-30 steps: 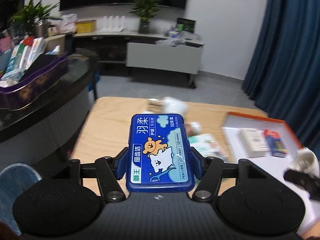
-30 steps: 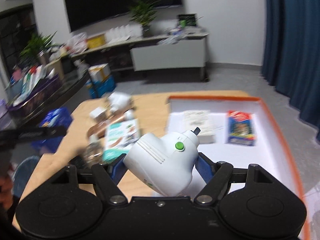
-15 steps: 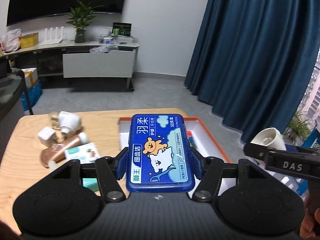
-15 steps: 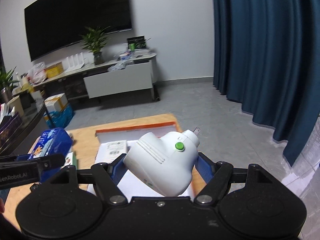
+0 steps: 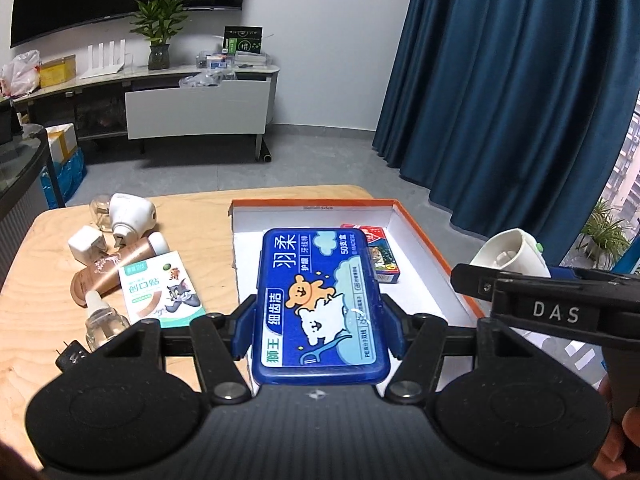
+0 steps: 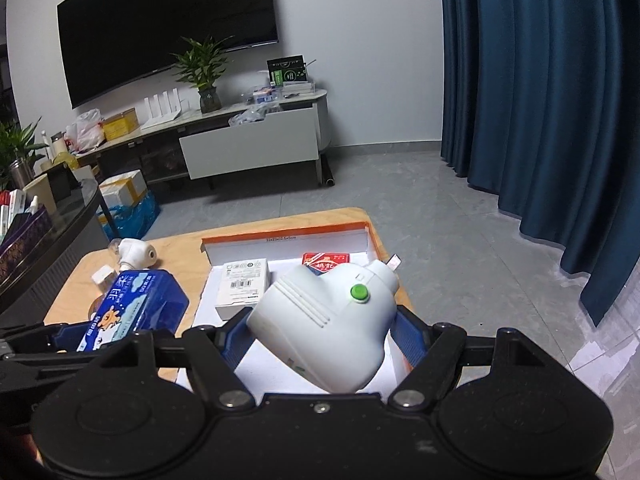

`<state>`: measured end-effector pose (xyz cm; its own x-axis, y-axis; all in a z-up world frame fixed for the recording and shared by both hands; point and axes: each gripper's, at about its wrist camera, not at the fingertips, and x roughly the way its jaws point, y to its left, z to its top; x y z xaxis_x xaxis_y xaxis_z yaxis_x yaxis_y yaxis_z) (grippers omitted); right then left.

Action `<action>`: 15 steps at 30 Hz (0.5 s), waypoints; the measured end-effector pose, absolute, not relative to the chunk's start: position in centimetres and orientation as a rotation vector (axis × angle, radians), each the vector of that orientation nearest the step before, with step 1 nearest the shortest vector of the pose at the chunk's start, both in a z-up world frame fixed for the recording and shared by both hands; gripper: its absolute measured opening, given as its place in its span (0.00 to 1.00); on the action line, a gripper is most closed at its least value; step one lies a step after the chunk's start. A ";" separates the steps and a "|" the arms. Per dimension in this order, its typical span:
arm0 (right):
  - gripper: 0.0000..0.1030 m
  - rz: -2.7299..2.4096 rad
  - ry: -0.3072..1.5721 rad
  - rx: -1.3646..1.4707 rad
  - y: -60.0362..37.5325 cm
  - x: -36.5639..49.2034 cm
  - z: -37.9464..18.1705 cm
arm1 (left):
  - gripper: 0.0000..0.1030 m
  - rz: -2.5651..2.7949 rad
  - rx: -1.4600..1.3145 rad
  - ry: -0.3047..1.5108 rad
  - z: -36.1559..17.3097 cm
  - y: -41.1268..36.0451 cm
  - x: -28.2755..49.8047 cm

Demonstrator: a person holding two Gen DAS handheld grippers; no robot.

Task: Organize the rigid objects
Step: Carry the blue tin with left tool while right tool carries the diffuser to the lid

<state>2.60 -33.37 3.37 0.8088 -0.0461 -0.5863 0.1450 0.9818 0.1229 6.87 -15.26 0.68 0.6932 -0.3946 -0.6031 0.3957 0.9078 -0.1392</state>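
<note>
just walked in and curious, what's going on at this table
A person is tidying small items into an orange-rimmed box. The left gripper is clamped on a blue floss-pick case, the right gripper on a white plug-in device, both held above the box. A white carton and a red card pack already lie inside; several items remain on the wooden table.

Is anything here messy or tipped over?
Yes. Left of the orange-rimmed box, a brown tube and small clear bottle lie on their sides in a jumble on the table.
</note>
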 end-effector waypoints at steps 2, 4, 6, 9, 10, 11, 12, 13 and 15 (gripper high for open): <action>0.85 -0.105 0.627 0.162 -33.4 2.8 3.2 | 0.61 -0.437 0.000 0.674 0.6 -15.3 6.8; 0.85 -0.105 0.632 0.165 -33.4 3.0 3.1 | 0.61 -0.433 -0.006 0.679 0.5 -15.3 7.0; 0.85 -0.106 0.634 0.165 -33.4 3.1 3.1 | 0.61 -0.428 -0.001 0.678 0.5 -15.3 7.0; 0.85 -0.106 0.637 0.161 -33.4 3.4 3.0 | 0.61 -0.426 -0.008 0.684 0.6 -15.4 7.1; 0.85 -0.106 0.636 0.162 -33.4 3.3 3.0 | 0.61 -0.425 -0.004 0.682 0.6 -15.4 7.1; 0.85 -0.106 0.637 0.162 -33.4 3.4 3.0 | 0.61 -0.429 -0.002 0.682 0.7 -15.5 7.1; 0.85 -0.105 0.637 0.161 -33.3 3.4 3.0 | 0.61 -0.432 -0.004 0.685 0.7 -15.5 7.2; 0.85 -0.106 0.637 0.160 -33.3 3.4 3.0 | 0.61 -0.432 -0.004 0.684 0.7 -15.5 7.1; 0.85 -0.106 0.637 0.162 -33.4 3.5 3.0 | 0.61 -0.433 -0.005 0.682 0.7 -15.6 7.2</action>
<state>3.48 -33.35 3.02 0.7994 -0.0484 -0.5989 0.1475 0.9821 0.1175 7.20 -15.56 0.68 0.6906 -0.3892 -0.6095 0.3863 0.9110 -0.1441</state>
